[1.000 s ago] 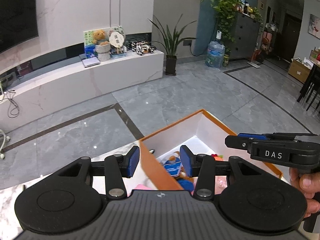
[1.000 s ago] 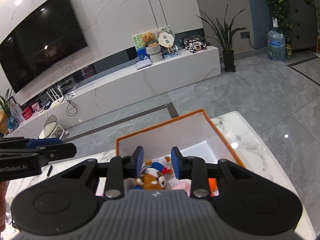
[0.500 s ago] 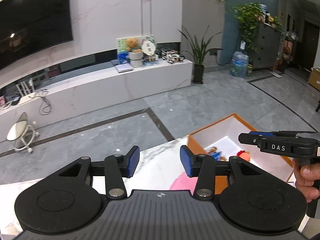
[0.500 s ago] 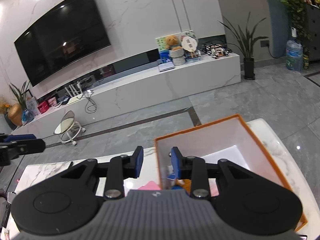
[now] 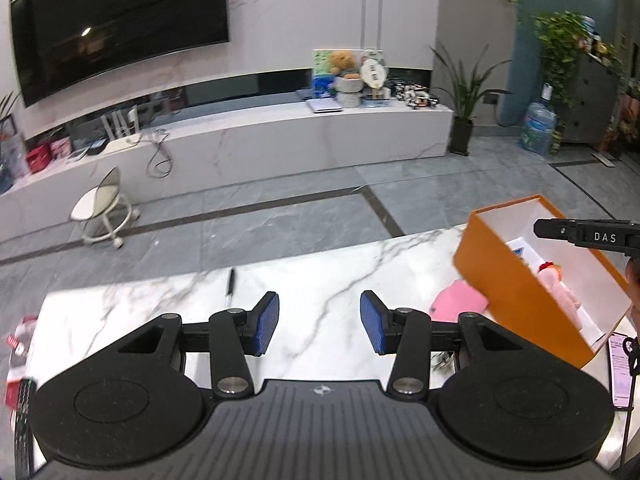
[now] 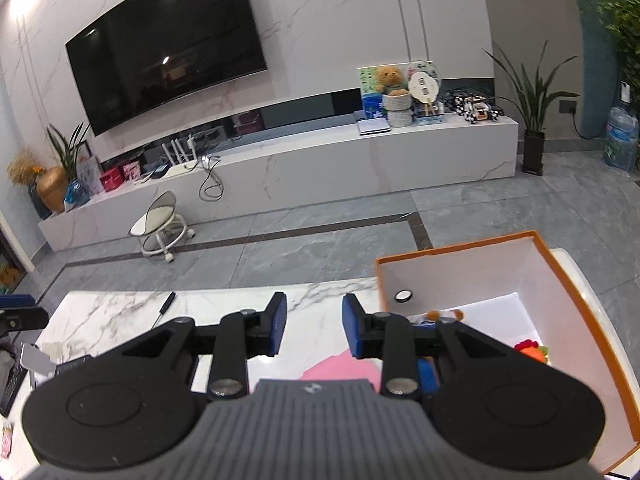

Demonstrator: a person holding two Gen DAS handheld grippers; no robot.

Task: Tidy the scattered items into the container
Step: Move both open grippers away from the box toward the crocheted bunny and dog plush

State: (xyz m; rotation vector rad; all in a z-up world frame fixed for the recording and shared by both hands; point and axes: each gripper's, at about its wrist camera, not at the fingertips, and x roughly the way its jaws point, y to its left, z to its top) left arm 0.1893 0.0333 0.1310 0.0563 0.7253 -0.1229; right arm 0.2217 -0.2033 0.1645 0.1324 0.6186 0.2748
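Both grippers released, jaws apart, nothing held. Left gripper [image 5: 314, 322] poised over bare marble table [image 5: 320, 276]; right gripper [image 6: 312, 326] poised at the near left corner of the orange box [image 6: 560, 264].

Risks noted:
- Pink item [image 5: 458, 300] pressed against the box's outer wall; a grasp there likely to nudge or tip the box.
- Pen [image 5: 229, 286] slim and flat on the table; liable to roll or slip from the pads.
- Left-edge clutter [image 5: 18, 344] blurred, kind not determinable.

Positions: pen ahead and left of left gripper, near; pink item right of it, just beside the box. Plush toys [image 6: 532, 349] and other items already inside the box, right of right gripper.
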